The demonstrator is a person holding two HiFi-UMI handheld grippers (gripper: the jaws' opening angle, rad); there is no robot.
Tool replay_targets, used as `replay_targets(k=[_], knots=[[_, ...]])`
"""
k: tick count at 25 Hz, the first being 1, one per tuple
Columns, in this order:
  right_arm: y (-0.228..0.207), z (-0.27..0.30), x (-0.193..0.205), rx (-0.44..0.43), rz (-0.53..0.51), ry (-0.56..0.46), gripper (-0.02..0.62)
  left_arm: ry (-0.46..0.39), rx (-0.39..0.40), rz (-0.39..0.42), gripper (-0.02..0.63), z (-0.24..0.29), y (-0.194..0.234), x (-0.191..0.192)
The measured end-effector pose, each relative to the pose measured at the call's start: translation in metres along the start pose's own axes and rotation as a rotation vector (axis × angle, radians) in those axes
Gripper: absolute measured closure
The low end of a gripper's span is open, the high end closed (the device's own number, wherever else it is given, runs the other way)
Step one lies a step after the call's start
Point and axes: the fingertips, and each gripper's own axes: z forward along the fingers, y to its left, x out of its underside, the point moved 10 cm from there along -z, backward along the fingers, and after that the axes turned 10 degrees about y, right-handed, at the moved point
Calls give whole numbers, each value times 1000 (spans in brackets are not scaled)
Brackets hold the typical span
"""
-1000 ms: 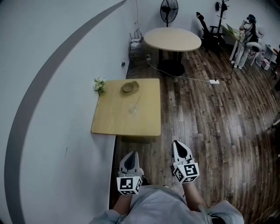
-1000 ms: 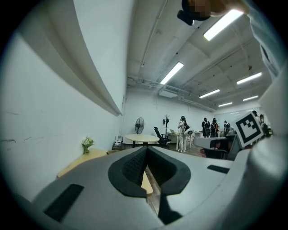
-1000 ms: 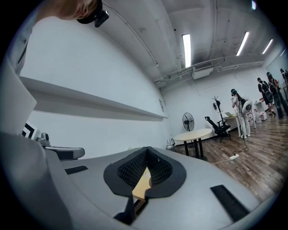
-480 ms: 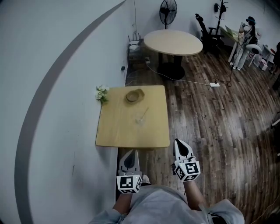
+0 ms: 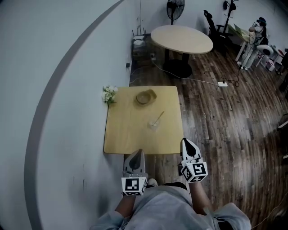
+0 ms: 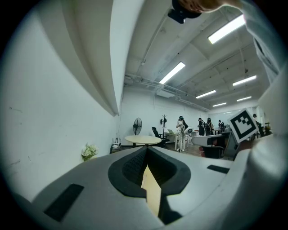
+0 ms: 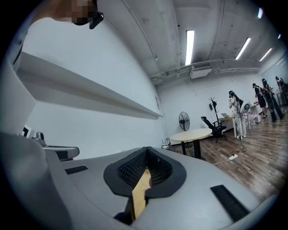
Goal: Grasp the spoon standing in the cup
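Observation:
A small square wooden table stands against the wall. On it is a clear cup with a spoon leaning up and to the right. My left gripper hangs shut and empty just short of the table's near edge. My right gripper, also shut and empty, sits off the table's near right corner. In the left gripper view the left gripper shows only a thin slit between its jaws. The right gripper looks the same in its own view. The cup is hidden in both gripper views.
A wooden bowl and a small bunch of white flowers sit at the table's far side. The white wall runs along the left. Beyond are a round table, a fan, a floor cable with power strip, and people.
The square table has drawn nearer in the head view, its near edge now close to both grippers. Both grippers stay shut and keep their places in front of the body.

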Motion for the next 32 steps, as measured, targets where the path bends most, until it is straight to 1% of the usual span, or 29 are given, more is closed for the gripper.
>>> replay_targets(k=[6,11,16,23,26,27,28,29,32], knots=[[3,24,0,11,-9,27,597,-4,-1,-20,604,16,23,-2],[2,47,-2,-4,-29,41,597,6,-8,-28,604,34,34,-2],[-16,83,2,-25,-25,86,597,8,-24,-45,604,61,43,-8],[-41,133,9,-57,-46,161,597,-9,-54,-42,604,101,53,-28],[-51,152,10,-74,-35,150,595,-11,-71,-41,604,116,55,-34],[-53,159,12,-94,-26,149,559,-11,-75,-43,604,121,55,-36],[-56,166,15,-116,-13,157,508,-10,-80,-45,604,125,55,-37],[-59,173,19,-131,1,172,499,-9,-84,-46,604,129,55,-39],[-66,193,34,-138,21,233,499,-5,-103,-44,604,137,56,-41]])
